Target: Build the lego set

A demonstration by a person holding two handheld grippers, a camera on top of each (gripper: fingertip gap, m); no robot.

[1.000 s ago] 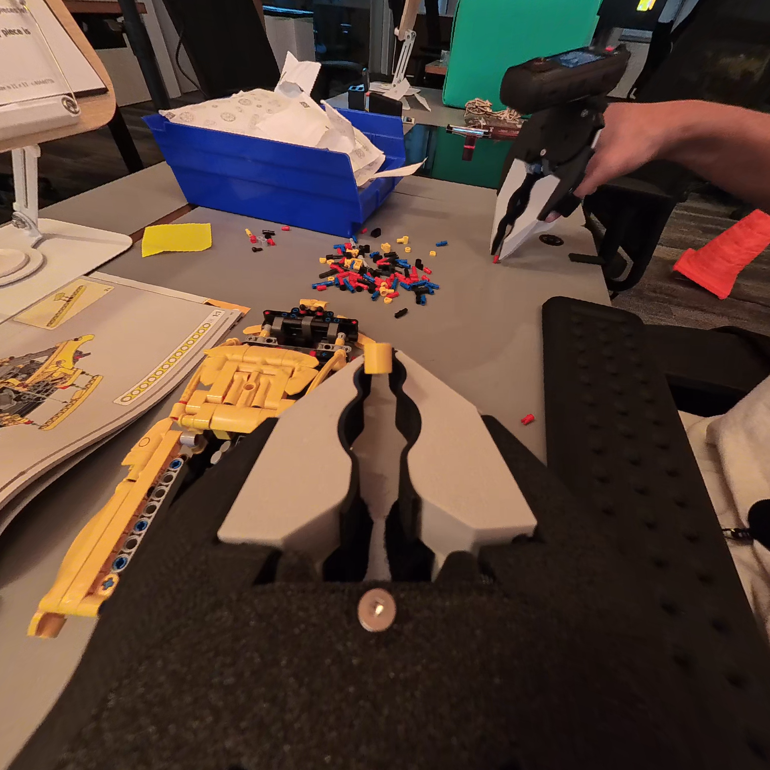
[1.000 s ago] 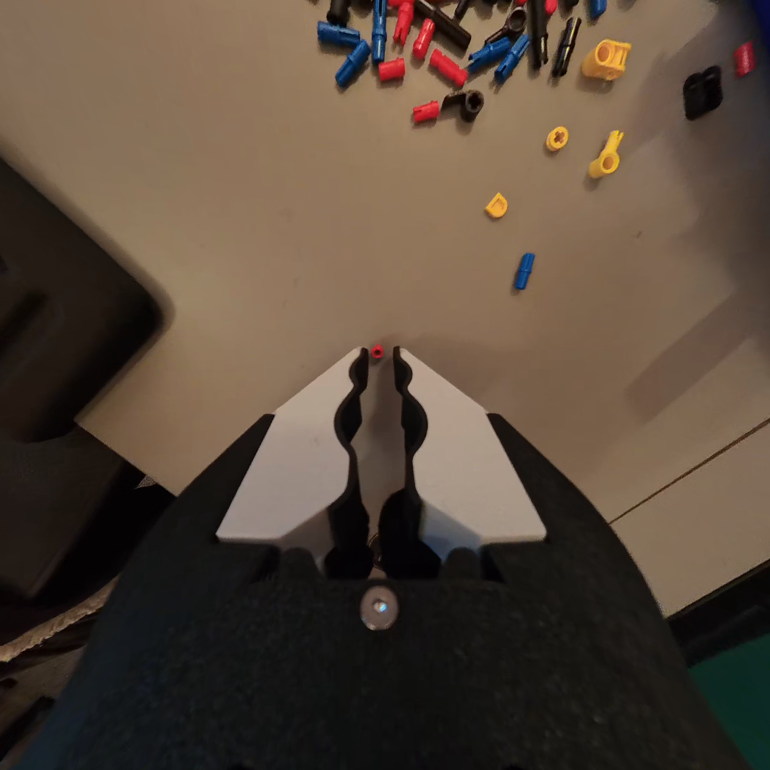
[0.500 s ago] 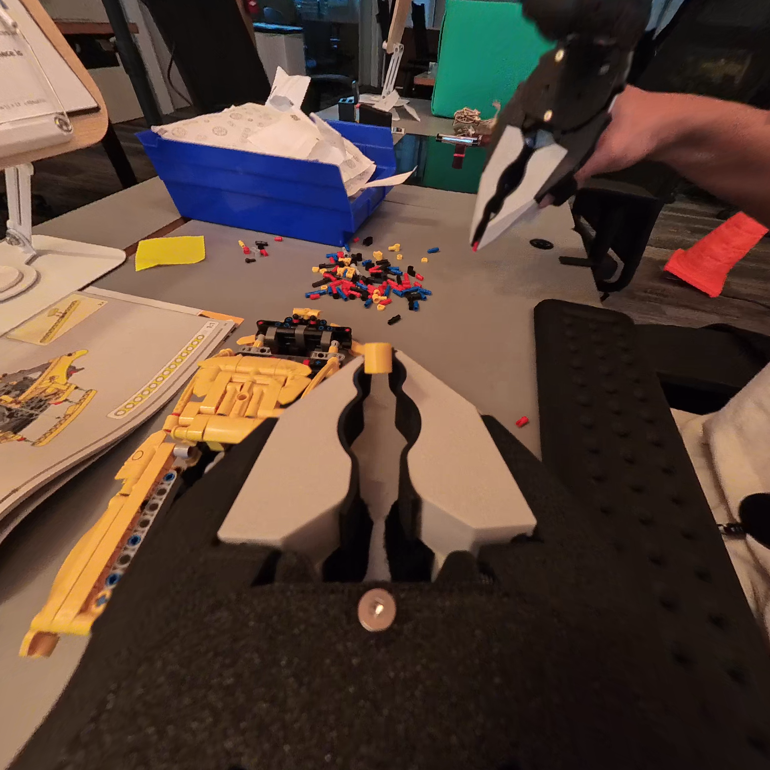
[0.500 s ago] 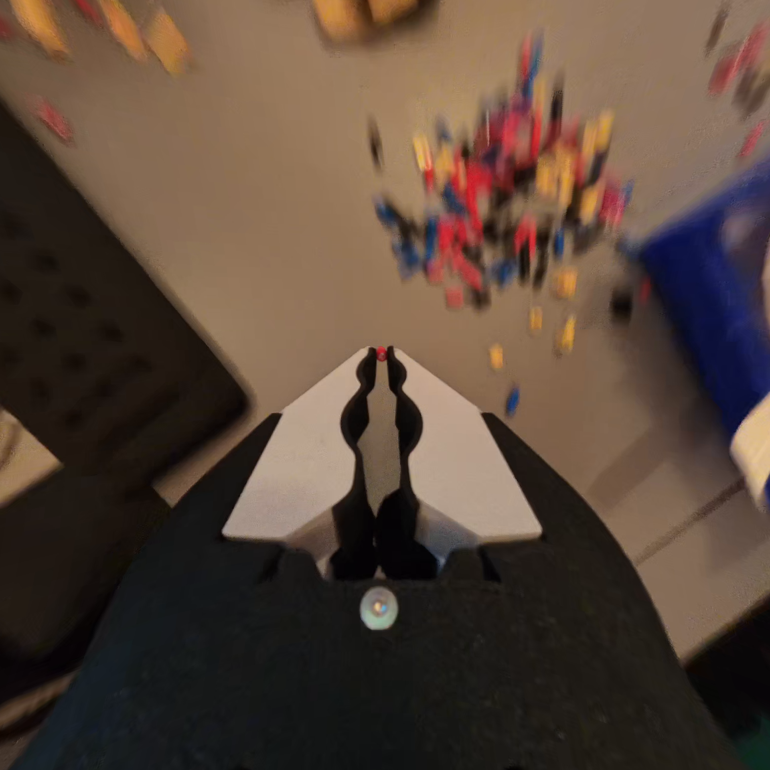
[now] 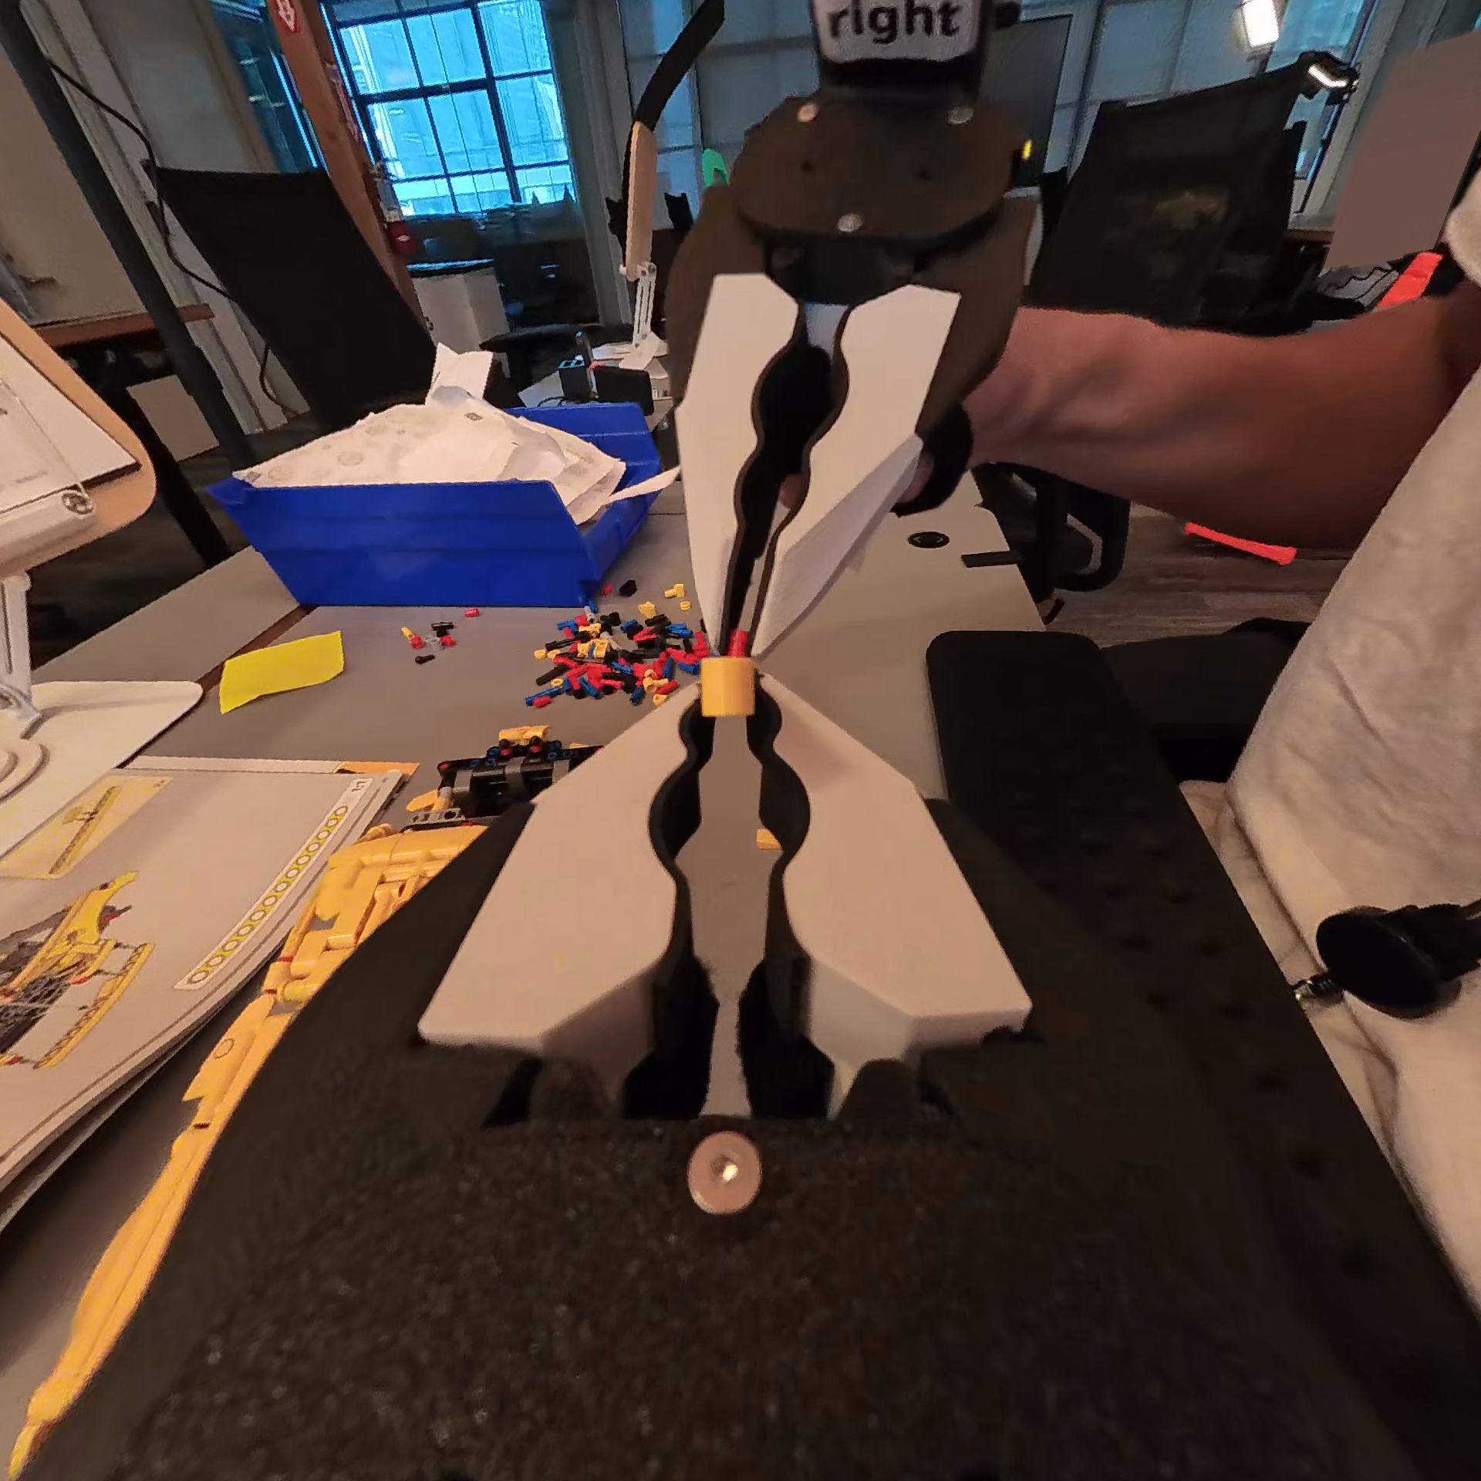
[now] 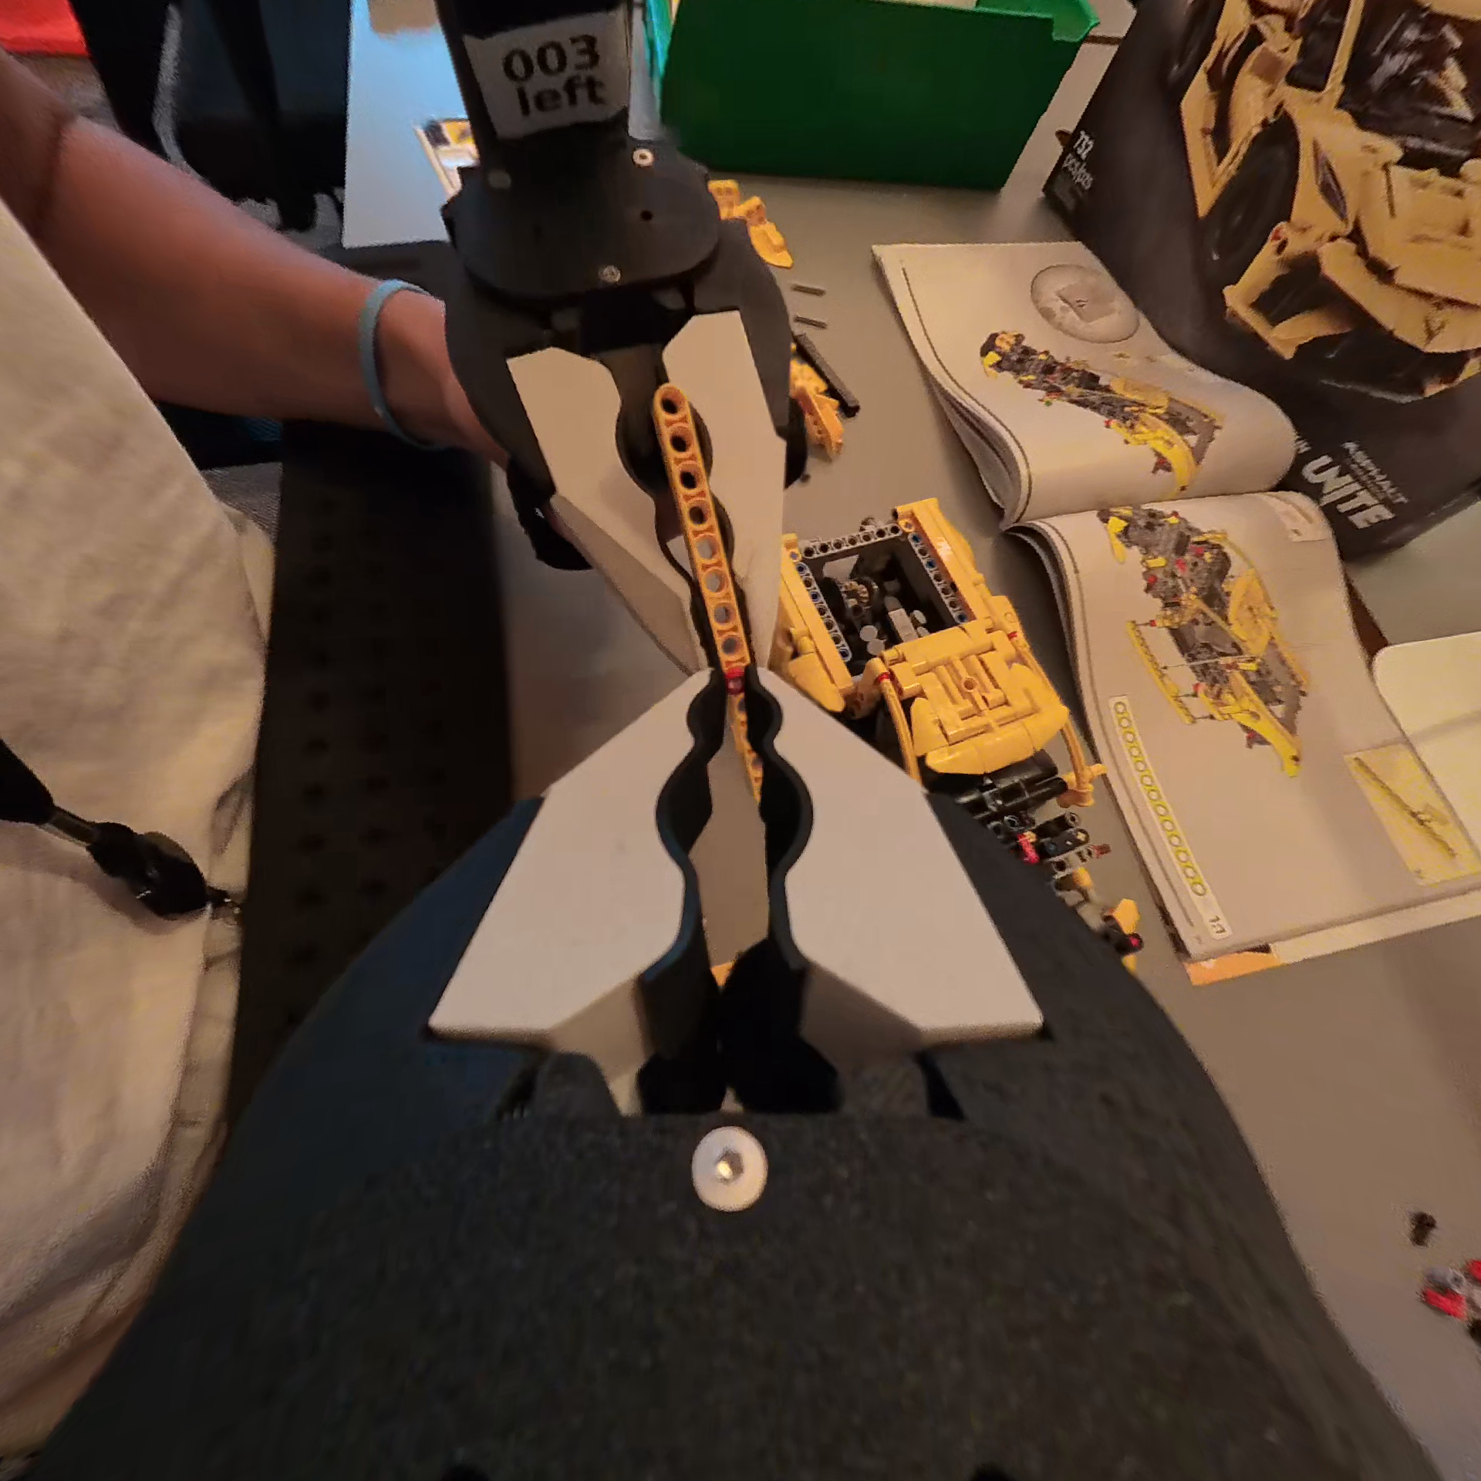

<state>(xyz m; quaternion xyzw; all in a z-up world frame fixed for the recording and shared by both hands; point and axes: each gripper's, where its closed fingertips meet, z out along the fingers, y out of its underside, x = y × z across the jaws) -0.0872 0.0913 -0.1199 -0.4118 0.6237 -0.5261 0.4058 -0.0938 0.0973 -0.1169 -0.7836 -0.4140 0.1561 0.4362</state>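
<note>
Midair above the grey table [image 5: 481, 705], the left gripper [image 5: 728, 696] pinches a long yellow holed beam [image 6: 699, 529] near one end, its long axis running back between the fingers toward the gripper body. Tip to tip opposite, the right gripper [image 6: 734, 681], nearly closed, grips a small red pin [image 5: 737, 641] touching the beam's end. Below lie the partly built yellow vehicle [image 6: 922, 649] and the open instruction booklet [image 6: 1186, 705]; loose pins [image 5: 617, 661] are scattered before a blue bin [image 5: 433, 537].
</note>
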